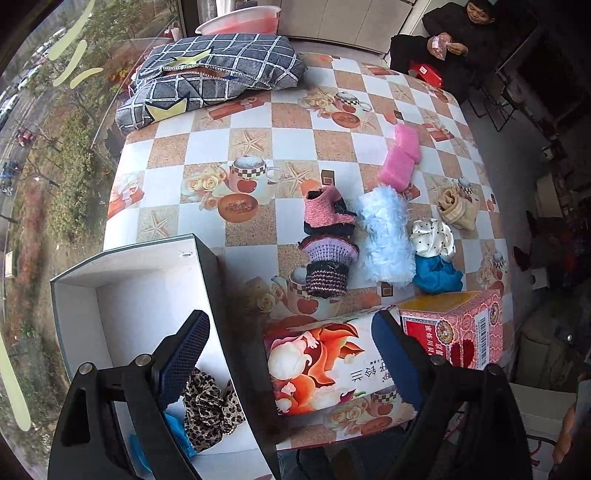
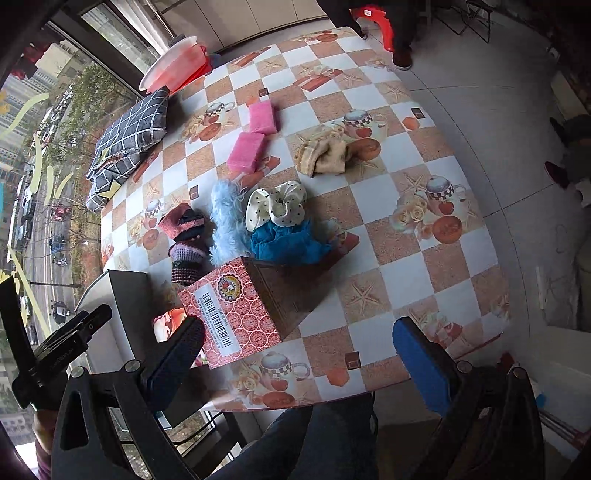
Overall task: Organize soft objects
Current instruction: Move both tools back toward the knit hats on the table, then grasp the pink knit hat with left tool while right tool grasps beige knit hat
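My left gripper (image 1: 291,354) is open and empty above the near edge of a white open box (image 1: 122,295). A leopard scrunchie (image 1: 210,410) and a blue item (image 1: 177,435) lie in that box. On the table lie two knitted socks (image 1: 327,240), a light-blue fluffy piece (image 1: 386,236), a white dotted scrunchie (image 1: 432,238), a blue scrunchie (image 1: 437,275), two pink sponges (image 1: 400,155) and a beige cloth (image 1: 456,208). My right gripper (image 2: 299,354) is open and empty over the table's near edge; the scrunchies (image 2: 277,208) lie ahead of it.
A floral carton (image 1: 332,365) and a red patterned box (image 2: 240,314) stand at the near edge of the checkered table (image 2: 406,273). Checked pillows (image 1: 210,77) and a pink basin (image 1: 240,22) sit at the far side. A person sits beyond the table.
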